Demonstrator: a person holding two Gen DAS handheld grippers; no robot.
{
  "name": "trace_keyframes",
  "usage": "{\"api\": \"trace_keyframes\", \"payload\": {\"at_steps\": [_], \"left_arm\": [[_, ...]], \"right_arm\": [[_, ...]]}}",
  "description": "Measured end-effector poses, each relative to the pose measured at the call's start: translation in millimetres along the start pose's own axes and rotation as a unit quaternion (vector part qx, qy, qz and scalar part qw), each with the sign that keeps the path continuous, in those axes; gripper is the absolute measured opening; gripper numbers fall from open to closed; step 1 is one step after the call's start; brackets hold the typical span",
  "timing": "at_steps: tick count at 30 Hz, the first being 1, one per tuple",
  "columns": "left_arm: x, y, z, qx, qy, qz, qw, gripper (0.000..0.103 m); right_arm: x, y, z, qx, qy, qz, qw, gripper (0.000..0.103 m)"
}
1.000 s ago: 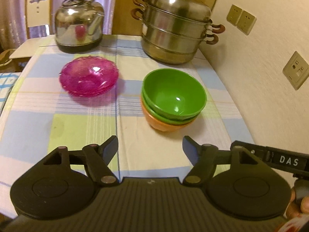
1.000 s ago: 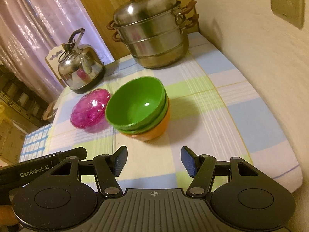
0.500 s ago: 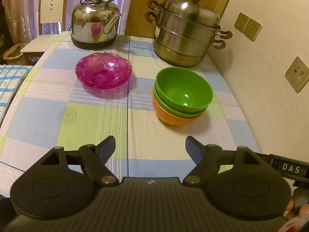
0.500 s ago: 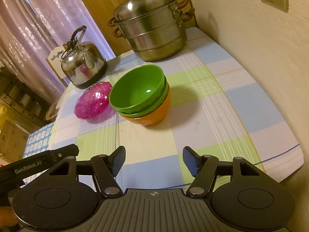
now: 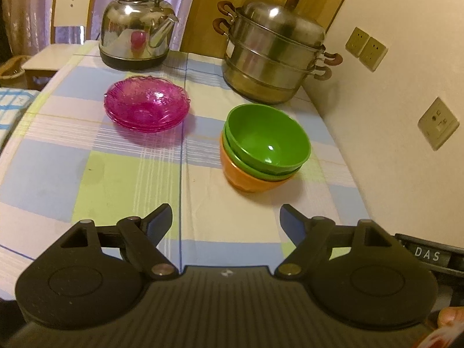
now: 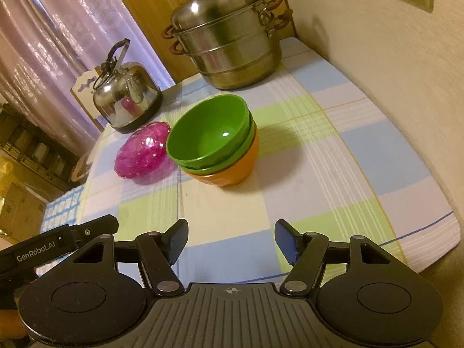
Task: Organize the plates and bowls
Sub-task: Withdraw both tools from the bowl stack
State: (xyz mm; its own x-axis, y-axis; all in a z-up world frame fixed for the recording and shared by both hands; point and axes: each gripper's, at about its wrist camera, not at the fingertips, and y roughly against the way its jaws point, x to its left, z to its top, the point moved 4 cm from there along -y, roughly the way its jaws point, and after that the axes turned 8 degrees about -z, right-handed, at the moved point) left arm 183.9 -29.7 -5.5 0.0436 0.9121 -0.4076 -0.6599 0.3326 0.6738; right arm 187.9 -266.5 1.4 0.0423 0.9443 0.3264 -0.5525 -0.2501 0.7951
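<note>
Nearest the cameras, the left gripper hangs above the front edge of the table with its jaws spread wide and nothing between them. The right gripper sits just beside it at the same near edge, its jaws equally wide and empty; part of each tool shows at the edge of the other's view.

Below them lies the checked tablecloth, in pale blue, green and white squares. Further in, towards the wall side, stands the bowl stack: a green bowl nested in a second green one, both seated in an orange bowl that rests on the cloth. The stack is well apart from both grippers.

To its left and slightly further back sit the pink glass plates, piled one on another, near the bowls but not touching them.

At the far end of the table stand a steel kettle behind the plates and a tiered steamer pot with a lid behind the bowls. A white chair shows beyond the table's far left corner.
</note>
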Motion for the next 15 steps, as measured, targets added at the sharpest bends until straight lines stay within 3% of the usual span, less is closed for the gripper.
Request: {"api": "trace_keyframes", "payload": {"at_steps": [8, 15], "left_arm": [[13.2, -31.9, 29.4, 0.019, 0.013, -0.024, 0.9995, 0.079], [30.4, -82.4, 59.6, 0.042, 0.035, -0.038, 0.9978, 0.079]], "right_arm": [[0.1, -17.5, 25.3, 0.003, -0.008, -0.002, 1.000, 0.066], [-5.6, -49.7, 57.9, 0.012, -0.029, 0.005, 1.000, 0.066]]}}
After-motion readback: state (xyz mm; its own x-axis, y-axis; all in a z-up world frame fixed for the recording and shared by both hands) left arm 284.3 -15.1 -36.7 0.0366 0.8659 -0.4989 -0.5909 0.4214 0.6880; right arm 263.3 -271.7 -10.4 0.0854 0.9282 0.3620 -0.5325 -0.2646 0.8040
